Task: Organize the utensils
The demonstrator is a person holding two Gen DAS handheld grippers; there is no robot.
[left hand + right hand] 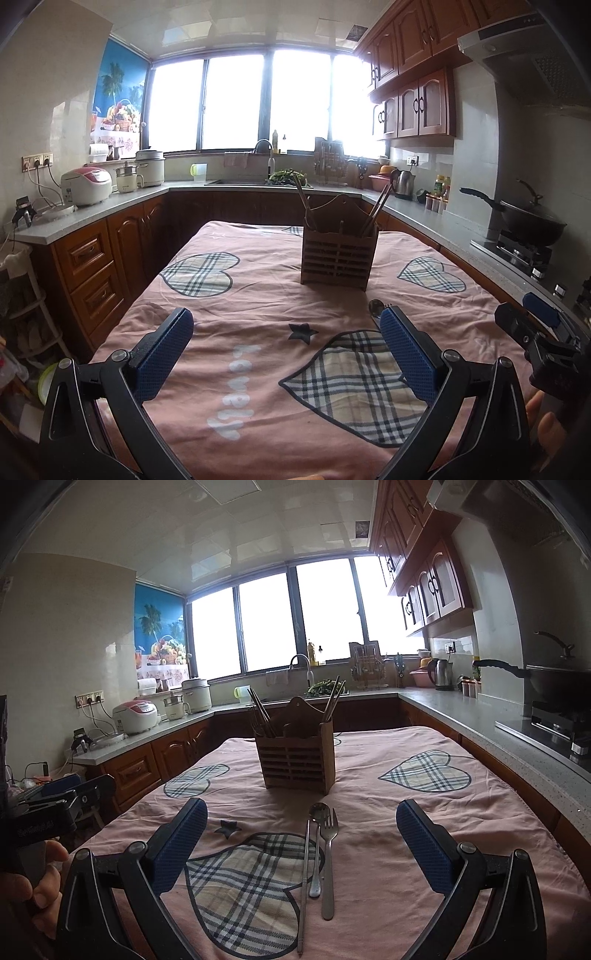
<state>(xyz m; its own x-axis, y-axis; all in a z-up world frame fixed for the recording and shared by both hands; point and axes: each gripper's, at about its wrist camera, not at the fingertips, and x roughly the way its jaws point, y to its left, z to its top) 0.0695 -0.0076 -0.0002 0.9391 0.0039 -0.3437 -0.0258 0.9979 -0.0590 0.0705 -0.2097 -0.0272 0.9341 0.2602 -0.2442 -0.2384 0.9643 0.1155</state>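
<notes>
A brown slatted utensil holder (338, 254) (297, 757) stands upright on the pink cloth, with chopsticks (261, 712) sticking out of its side compartments. A metal spoon (317, 845), a fork (328, 864) and a metal chopstick (304, 882) lie side by side on the cloth, between my right gripper's fingers and below them. My right gripper (301, 825) is open and empty. My left gripper (286, 330) is open and empty above the cloth, left of the utensils. Only the spoon's bowl (376, 307) shows in the left wrist view.
The table wears a pink cloth (258, 295) with plaid hearts. Counters run around it: rice cookers (86, 184) at the left, sink (258, 181) at the back, a kettle (402, 182) and a wok (532, 221) on the stove at the right.
</notes>
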